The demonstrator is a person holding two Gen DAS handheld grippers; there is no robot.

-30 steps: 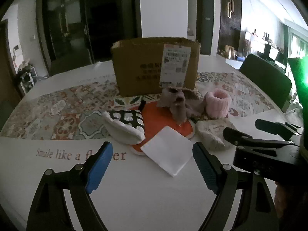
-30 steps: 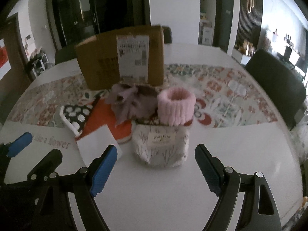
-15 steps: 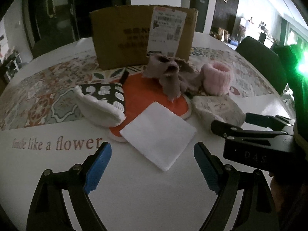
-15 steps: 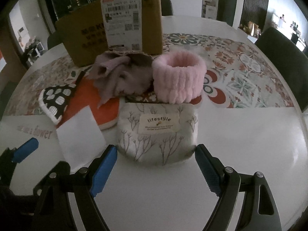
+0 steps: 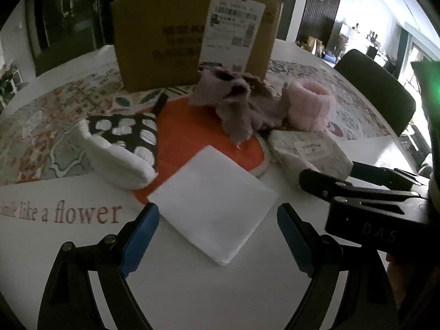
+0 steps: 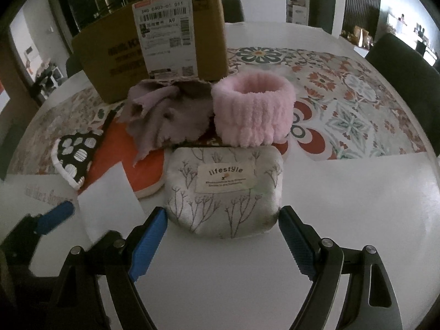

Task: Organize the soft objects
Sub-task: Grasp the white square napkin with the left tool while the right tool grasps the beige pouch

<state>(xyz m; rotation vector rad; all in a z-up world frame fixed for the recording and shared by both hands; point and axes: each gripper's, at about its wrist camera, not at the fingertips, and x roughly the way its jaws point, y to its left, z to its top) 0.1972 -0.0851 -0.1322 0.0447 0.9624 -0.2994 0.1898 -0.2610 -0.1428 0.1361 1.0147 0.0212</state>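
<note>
On white table point(image 6: 343, 206) with patterned runner point(image 6: 343, 110), cardboard box point(image 5: 165, 41) behind; both grippers' fingers spread wide, empty

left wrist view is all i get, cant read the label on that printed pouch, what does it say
Observer: In the right wrist view the pouch label reads "lifestyle".
Operator: where is the right gripper relative to it
Observer: The right gripper is open, its fingers flanking the pouch's near edge without pressing it.
Operator: pink thing behind it, solid or hollow
Observer: The pink band is a hollow ring, standing on its edge just behind the pouch.
</note>
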